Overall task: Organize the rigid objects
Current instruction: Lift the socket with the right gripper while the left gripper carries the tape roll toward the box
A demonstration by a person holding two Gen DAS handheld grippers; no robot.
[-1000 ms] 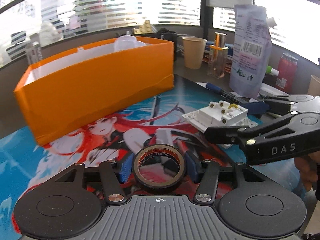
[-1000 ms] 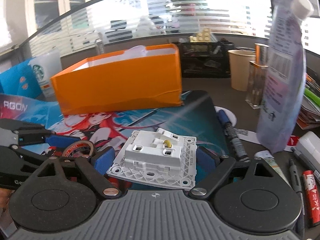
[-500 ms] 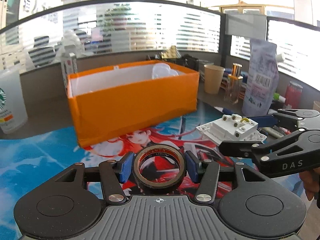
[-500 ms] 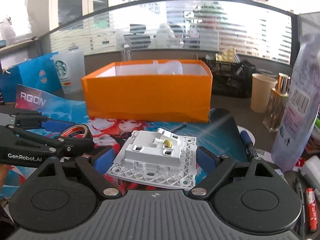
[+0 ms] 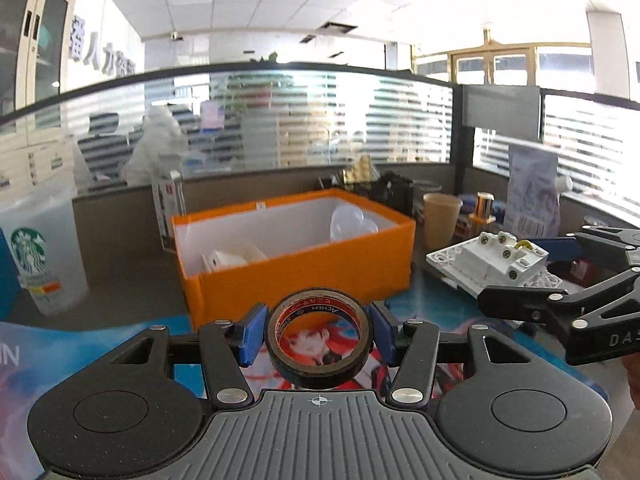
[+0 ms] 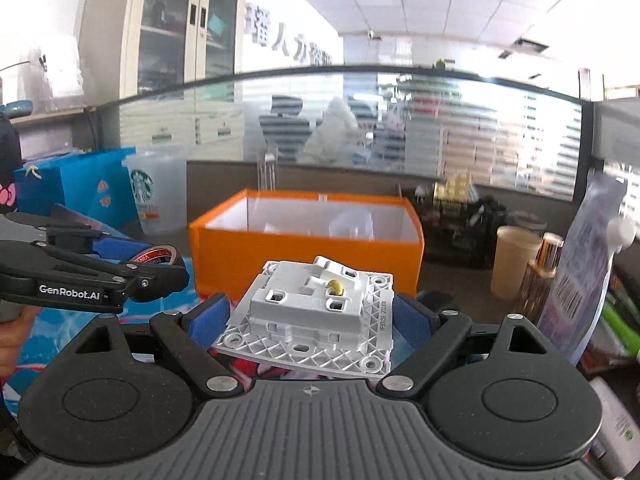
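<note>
Room: an open office with a tiled ceiling, striped glass partitions and tall cabinets behind the desk.
Desk mat (image 5: 448, 312): a blue printed mat with a red-haired cartoon figure, spread over the grey desk under both grippers.
Orange box (image 5: 304, 276): open-topped with a white lining, standing on the desk beyond the mat and straight ahead of both grippers; a clear rounded plastic piece (image 5: 352, 222) and some white items lie inside.
Starbucks cup (image 5: 38, 248): frosted plastic, upright on the desk well to the left of the box.
Pouch (image 6: 588, 264): a pale printed refill bag, upright at the right side of the desk.
Paper cup (image 6: 514, 262): beige, upright between the box and the pouch.
Left gripper (image 5: 318, 334): raised off the mat, its blue pads pressed against both sides of the tape roll.
Right gripper (image 6: 310, 318): also raised, blue pads pinching the switch module by its opposite edges.
Switch module (image 6: 314, 312): a white wall-switch unit with its back side up, tilted slightly, carried in front of the box.
Tape roll (image 5: 320, 340): black, with red lettering on its inner core, lying flat between the left pads with its opening facing up and toward the camera, short of the box's near wall.
</note>
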